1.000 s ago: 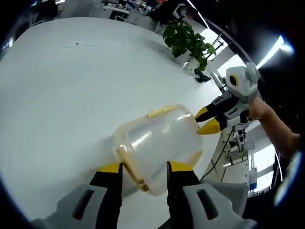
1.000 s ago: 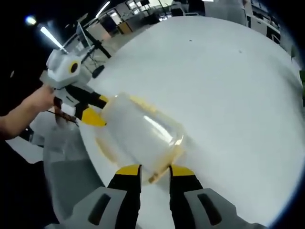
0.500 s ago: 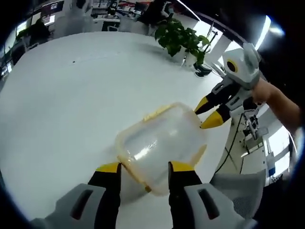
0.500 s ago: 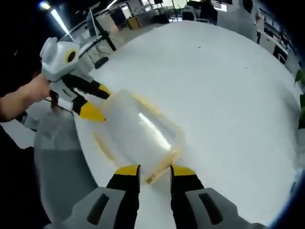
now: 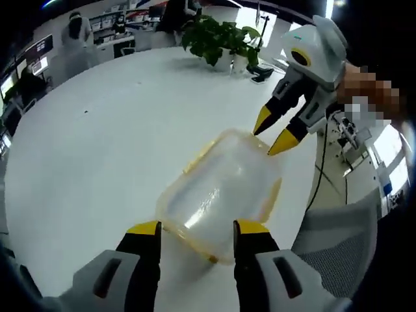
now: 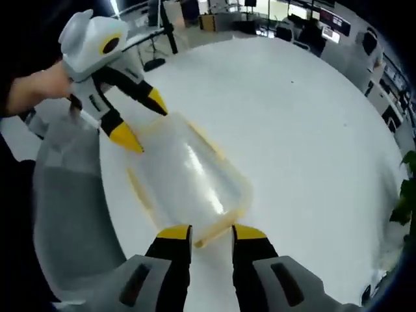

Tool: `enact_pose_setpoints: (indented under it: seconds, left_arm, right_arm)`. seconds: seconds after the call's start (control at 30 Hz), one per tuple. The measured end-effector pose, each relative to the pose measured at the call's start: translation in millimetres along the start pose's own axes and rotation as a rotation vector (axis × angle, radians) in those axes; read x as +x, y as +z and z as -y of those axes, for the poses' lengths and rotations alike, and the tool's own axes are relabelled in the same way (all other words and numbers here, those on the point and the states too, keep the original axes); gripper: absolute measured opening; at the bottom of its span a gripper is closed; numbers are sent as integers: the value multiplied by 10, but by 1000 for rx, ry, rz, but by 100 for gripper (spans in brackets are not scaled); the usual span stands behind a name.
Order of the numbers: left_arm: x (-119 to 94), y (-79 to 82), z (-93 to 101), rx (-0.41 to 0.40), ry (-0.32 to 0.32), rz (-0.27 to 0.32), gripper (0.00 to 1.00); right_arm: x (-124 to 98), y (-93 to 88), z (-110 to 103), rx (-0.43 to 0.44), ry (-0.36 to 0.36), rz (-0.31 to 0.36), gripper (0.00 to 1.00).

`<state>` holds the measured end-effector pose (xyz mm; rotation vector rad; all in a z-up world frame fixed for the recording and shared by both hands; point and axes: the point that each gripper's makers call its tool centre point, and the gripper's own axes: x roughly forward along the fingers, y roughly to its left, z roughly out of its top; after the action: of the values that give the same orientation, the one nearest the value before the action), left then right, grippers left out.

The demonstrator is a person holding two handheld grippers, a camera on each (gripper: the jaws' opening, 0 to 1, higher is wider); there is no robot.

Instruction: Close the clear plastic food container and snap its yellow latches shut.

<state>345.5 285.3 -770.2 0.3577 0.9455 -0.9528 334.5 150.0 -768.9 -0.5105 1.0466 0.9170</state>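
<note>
- A broad round white table [image 5: 97,149] carries the work; a green potted plant [image 5: 214,42] stands at its far edge in the left gripper view, with office desks beyond.
- The clear rectangular plastic food container with a yellow rim and latches [image 5: 221,195] lies near the table's edge, between the two tools. Its lid appears to be seated on top, though through the glare I cannot tell how fully it is pressed down.
- The left gripper [image 5: 196,229], grey-bodied with yellow-tipped black jaws, has its jaws parted either side of one short end of the container [image 6: 188,179]. The tips sit at the rim; whether they actually press it is not clear.
- The right gripper [image 6: 203,232] stands the same way at the opposite short end, jaws apart and bracketing the yellow rim there. Seen from the left gripper view, the right gripper [image 5: 274,135] has its tips spread at the container's far end, holding nothing.
- A yellow latch [image 5: 198,155] shows along one long side, and it looks unfastened.
- Judged step: steadying and aligning the closed box before latching.
- Next move, as I read it: each tool must bear on a latch at its end and push it down over the rim until it clicks, while the other braces the box against sliding.
</note>
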Motion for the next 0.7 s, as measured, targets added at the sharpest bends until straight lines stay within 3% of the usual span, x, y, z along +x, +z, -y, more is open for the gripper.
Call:
enact_pose_setpoints:
  seconds: [0.23, 0.33, 0.53, 0.63, 0.7]
  left_arm:
    - [-48, 22, 16, 255, -18, -16, 44]
    - [-67, 29, 43, 296, -31, -25, 45]
    - [-56, 95, 154, 346, -116, -6, 45]
    - [-53, 109, 214, 397, -153, -5, 44]
    - [-45, 121, 216, 414, -157, -6, 44]
  right_arm:
    - [-61, 141, 1, -60, 28, 42, 23]
    - [-69, 207, -10, -80, 53, 52, 24]
    - [-56, 295, -84, -175, 110, 50, 25]
    - [-56, 329, -226, -299, 173, 62, 25]
    - [-38, 322, -248, -311, 167, 56, 25]
